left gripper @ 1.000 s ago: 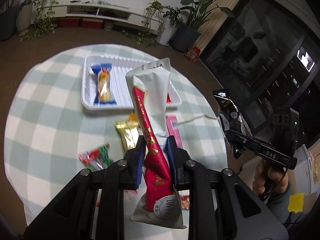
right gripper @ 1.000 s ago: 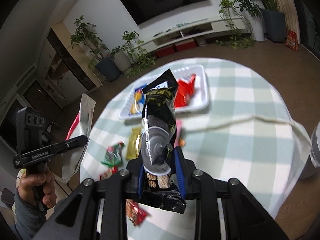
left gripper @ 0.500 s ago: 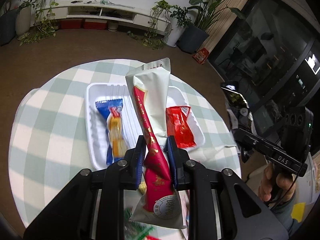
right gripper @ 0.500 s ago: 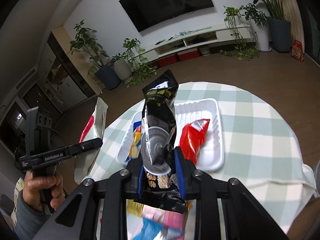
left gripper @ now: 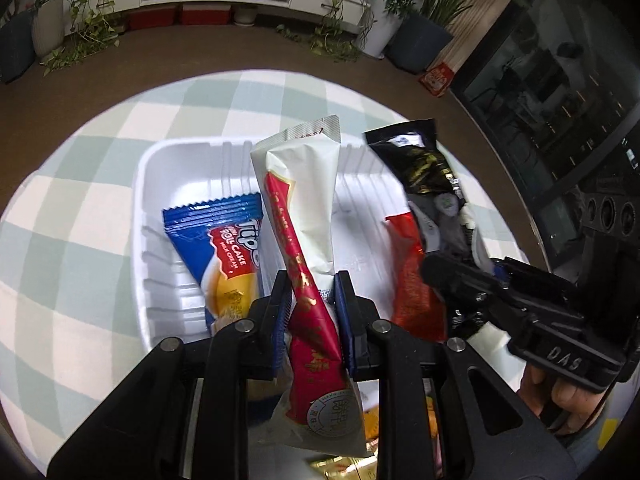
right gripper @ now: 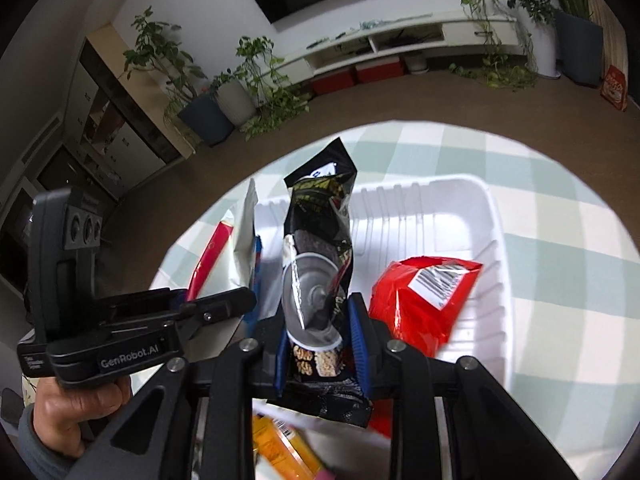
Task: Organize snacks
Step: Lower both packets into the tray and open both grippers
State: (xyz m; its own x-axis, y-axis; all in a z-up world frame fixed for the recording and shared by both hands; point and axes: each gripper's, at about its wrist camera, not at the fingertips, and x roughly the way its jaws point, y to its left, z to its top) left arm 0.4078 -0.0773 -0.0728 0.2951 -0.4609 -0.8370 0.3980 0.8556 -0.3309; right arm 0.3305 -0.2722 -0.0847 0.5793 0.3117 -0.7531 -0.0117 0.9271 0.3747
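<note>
White tray — green-white checked tablecloth.

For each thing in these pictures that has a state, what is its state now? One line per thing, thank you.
left gripper: shut on the white-and-red packet, above the tray.
white-and-red packet: held upright, sealed.
right gripper: shut on the black packet.
black packet: held upright, sealed.
blue roll cake packet: lying in the tray.
red packet: lying in the tray.
white tray: on the table, partly filled.

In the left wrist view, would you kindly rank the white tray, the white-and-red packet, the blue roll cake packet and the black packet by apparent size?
1. white tray
2. white-and-red packet, though nearness to the camera inflates it
3. and 4. blue roll cake packet and black packet: both partly hidden, so unranked.
</note>
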